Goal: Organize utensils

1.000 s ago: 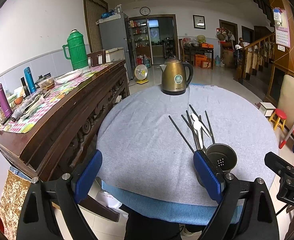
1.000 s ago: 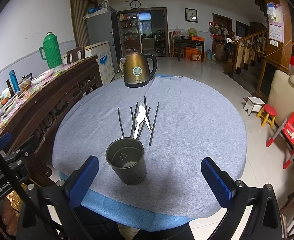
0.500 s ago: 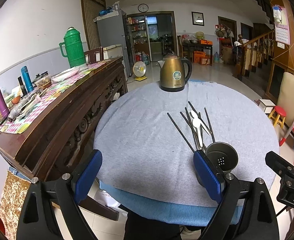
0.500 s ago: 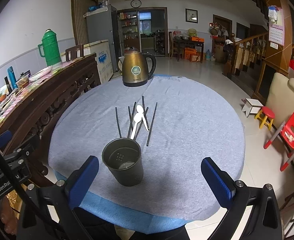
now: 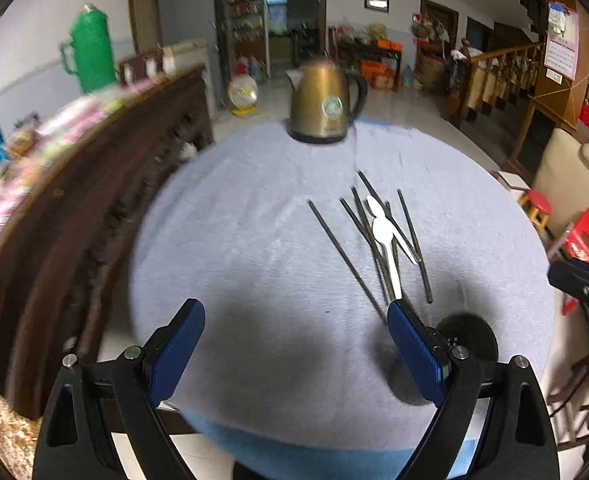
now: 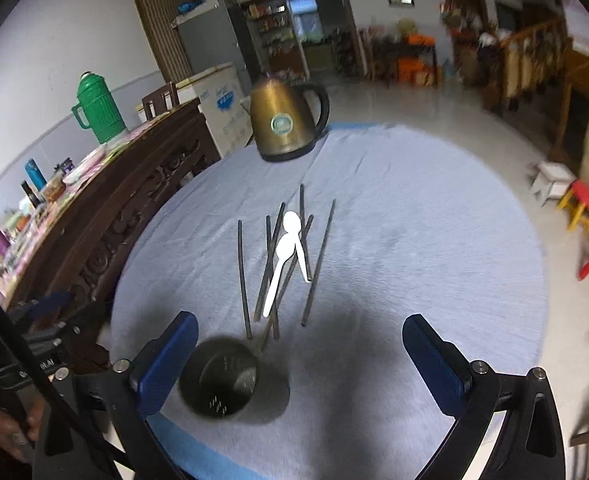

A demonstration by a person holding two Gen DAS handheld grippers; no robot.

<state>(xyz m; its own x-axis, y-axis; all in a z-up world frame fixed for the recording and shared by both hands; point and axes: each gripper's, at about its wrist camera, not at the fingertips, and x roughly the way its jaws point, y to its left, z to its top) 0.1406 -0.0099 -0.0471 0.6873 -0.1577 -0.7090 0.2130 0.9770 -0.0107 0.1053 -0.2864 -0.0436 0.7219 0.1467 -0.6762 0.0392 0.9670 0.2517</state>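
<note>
Nothing has yet been put away, as far as can be judged. The chopsticks (image 6: 272, 272) are scattered in a loose fan on the grey-covered worktop (image 6: 414, 240), with two white spoons (image 6: 284, 256) laid across them. All of these lie ahead of the right gripper (image 6: 300, 352), between its fingers (image 6: 166, 356) and slightly toward the left one. The metal cup (image 6: 222, 384), pierced with small holes, is seen just beside the left finger of that gripper and appears empty; no utensil is seen inside it.

In the left wrist view the same cup (image 5: 466, 336) is partly hidden behind the right finger of the left gripper (image 5: 294, 344), and the near ends of the chopsticks (image 5: 358, 240) reach almost to that fingertip. Both pairs of fingers are spread wide and nothing is held in either. A brass-coloured kettle (image 6: 284, 120) stands well beyond the utensils at the far edge.

Every chopstick and both spoons are left to be gathered and stood in the cup.
</note>
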